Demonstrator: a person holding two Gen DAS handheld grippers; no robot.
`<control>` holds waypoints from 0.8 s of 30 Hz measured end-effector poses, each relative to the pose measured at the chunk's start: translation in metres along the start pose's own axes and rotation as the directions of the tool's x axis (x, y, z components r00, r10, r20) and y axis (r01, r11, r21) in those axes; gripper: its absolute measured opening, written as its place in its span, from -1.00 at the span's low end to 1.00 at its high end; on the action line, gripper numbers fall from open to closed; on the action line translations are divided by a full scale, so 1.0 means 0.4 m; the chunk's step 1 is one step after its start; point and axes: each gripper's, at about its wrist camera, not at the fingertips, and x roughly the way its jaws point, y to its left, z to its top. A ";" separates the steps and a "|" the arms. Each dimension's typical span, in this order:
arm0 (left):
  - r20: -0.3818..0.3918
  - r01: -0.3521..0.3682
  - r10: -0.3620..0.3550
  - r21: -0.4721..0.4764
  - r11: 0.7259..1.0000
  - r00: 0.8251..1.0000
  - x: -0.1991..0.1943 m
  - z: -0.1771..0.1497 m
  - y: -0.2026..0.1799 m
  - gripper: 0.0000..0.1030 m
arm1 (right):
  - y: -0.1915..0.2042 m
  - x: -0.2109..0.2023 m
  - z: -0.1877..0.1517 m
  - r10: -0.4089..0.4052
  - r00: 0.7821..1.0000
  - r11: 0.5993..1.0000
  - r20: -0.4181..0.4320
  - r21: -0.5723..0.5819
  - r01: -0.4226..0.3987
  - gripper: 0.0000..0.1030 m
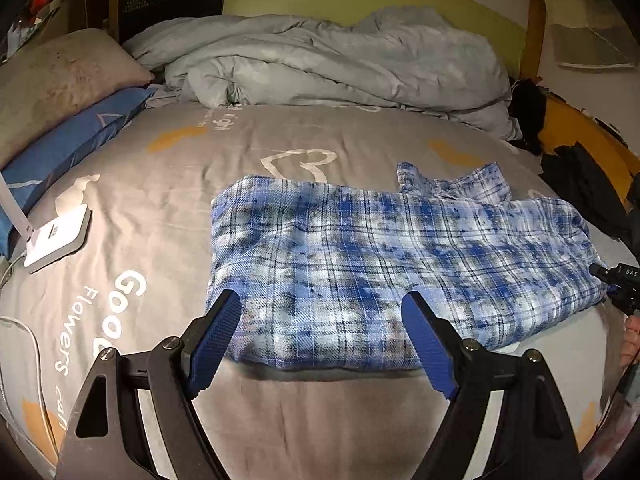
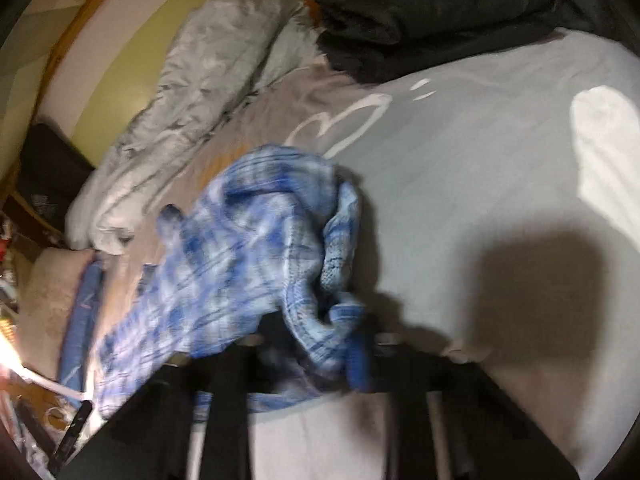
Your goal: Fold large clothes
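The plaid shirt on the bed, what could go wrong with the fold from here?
1. The right hand-held gripper seems to pinch a bunched wad of the plaid shirt, so lifting may drag extra layers and crease the fold.
2. The left hand-held gripper is open with nothing held, so a pull from the right could slide the whole shirt across the bedsheet.

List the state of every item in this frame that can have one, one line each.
Blue and white plaid flannel shirt: lying partly folded and rumpled on the bed, one edge gripped.
Left gripper: open, empty, over the shirt's near edge.
Right gripper: shut on bunched shirt fabric.
Grey quilt: crumpled in a heap by the headboard.
White desk lamp: base resting on the printed grey bedsheet.
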 end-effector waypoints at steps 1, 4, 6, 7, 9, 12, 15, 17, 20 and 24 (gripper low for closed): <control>0.004 0.001 -0.001 -0.001 1.000 1.000 -0.004 0.001 0.000 0.58 | 0.012 -0.007 -0.006 -0.022 0.999 0.999 0.035 -0.034 0.023 -0.70; 0.016 0.006 -0.005 -0.015 1.000 1.000 -0.016 0.006 0.003 0.58 | 0.074 -0.033 -0.024 -0.099 0.987 0.980 0.128 -0.157 0.118 -0.73; 0.022 0.011 -0.011 -0.019 1.000 1.000 -0.023 0.008 0.004 0.58 | 0.121 -0.059 -0.032 -0.093 0.977 0.962 0.191 -0.234 0.137 -0.74; 0.025 0.012 -0.011 -0.019 1.000 1.000 -0.025 0.009 0.004 0.58 | 0.143 -0.074 -0.038 -0.071 0.976 0.955 0.206 -0.268 0.126 -0.74; 0.025 0.012 -0.012 -0.010 1.000 1.000 -0.026 0.011 -0.002 0.58 | 0.200 -0.108 -0.057 -0.020 0.968 0.932 0.250 -0.345 0.108 -0.74; 0.038 0.002 -0.002 0.005 1.000 0.999 -0.024 0.018 -0.015 0.58 | 0.293 -0.137 -0.098 0.062 0.962 0.893 0.267 -0.445 0.067 -0.74; 0.046 0.007 -0.008 0.005 1.000 0.999 -0.027 0.020 -0.019 0.58 | 0.373 -0.119 -0.140 0.109 0.968 0.852 0.227 -0.522 0.026 -0.73; 0.046 0.008 -0.008 0.007 1.000 0.999 -0.031 0.016 -0.017 0.58 | 0.406 -0.085 -0.165 0.128 0.975 0.841 0.181 -0.541 -0.010 -0.73; 0.039 0.017 -0.017 0.003 1.000 0.999 -0.032 0.012 -0.012 0.58 | 0.427 -0.010 -0.207 0.115 0.990 0.827 0.085 -0.560 -0.048 -0.73; 0.037 0.029 -0.029 0.001 1.000 0.999 -0.034 0.012 -0.012 0.58 | 0.433 0.054 -0.271 0.103 0.995 0.798 -0.016 -0.596 -0.092 -0.58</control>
